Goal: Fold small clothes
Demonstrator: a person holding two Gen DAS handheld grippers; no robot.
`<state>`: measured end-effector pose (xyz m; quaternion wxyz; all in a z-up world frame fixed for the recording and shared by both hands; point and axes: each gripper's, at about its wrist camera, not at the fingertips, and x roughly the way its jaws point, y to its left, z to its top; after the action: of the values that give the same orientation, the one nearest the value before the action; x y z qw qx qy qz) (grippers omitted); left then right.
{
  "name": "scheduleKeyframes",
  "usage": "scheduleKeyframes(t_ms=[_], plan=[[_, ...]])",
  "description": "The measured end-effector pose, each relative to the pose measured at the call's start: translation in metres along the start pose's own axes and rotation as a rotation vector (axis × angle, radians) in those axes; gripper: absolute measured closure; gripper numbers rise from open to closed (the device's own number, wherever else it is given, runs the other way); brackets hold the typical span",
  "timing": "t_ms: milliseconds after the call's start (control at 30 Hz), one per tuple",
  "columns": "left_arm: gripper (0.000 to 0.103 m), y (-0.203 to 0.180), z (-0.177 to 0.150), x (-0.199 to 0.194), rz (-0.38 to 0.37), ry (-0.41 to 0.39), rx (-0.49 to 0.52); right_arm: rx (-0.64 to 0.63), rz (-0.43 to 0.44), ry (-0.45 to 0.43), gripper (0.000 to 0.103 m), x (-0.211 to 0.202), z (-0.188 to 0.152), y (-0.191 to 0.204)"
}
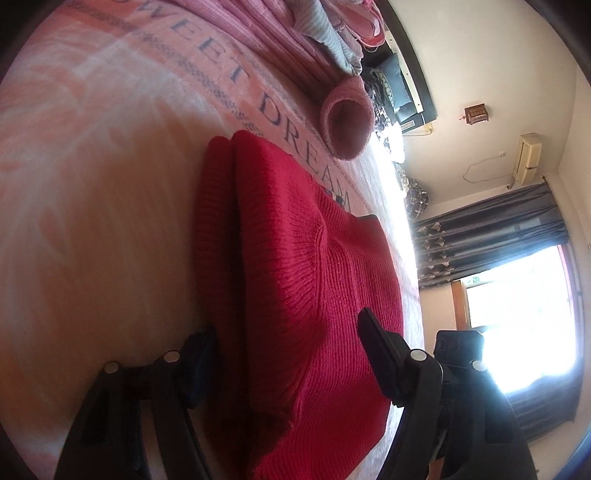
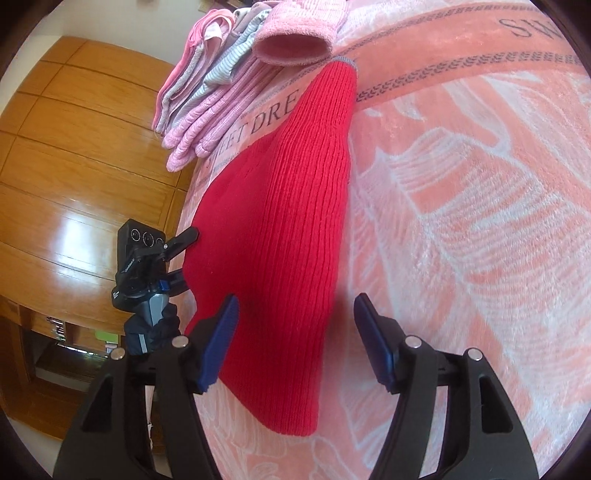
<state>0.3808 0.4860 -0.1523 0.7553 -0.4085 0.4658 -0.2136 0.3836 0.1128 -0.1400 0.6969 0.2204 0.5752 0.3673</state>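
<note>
A red ribbed knit garment (image 1: 295,258) (image 2: 288,206) lies folded lengthways on the pink "SWEET DREAM" blanket (image 1: 92,203) (image 2: 461,203). My left gripper (image 1: 288,347) is open. One finger sits at the garment's left edge and the other over its right part, with the cloth between them. In the right wrist view the left gripper (image 2: 181,254) shows at the garment's far side edge, jaws apart. My right gripper (image 2: 295,332) is open just above the garment's near end, and its blue pads (image 2: 221,332) hold nothing.
A stack of folded pink and striped clothes (image 1: 295,33) (image 2: 207,92) lies at the far end of the blanket, with a pink cuffed piece (image 1: 347,122) (image 2: 295,40) beside it. A wooden wardrobe (image 2: 74,147) stands past the bed edge. There is a curtained window (image 1: 517,314).
</note>
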Motion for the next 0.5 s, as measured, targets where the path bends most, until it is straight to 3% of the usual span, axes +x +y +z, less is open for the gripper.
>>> scheduleKeyframes(t_ms=[200,267,333,400,500], plan=[[0.033,-0.013,-0.008,0.012,-0.033,0.055,0.080,0.037,0.062,0.000,0.036,0.014,0.019,-0.008],[0.039,-0.012,-0.011,0.014,-0.051,0.065,0.081,0.053,0.078,0.005,0.037,0.022,0.024,-0.006],[0.049,-0.009,-0.014,0.015,-0.046,0.061,0.075,0.049,0.063,-0.001,0.042,0.026,0.025,-0.002],[0.056,-0.005,-0.016,0.012,-0.060,0.043,0.067,0.057,0.059,-0.007,0.056,0.024,0.024,-0.001],[0.062,-0.003,-0.021,0.008,-0.108,0.018,0.028,0.073,0.087,-0.010,0.064,0.014,0.021,-0.001]])
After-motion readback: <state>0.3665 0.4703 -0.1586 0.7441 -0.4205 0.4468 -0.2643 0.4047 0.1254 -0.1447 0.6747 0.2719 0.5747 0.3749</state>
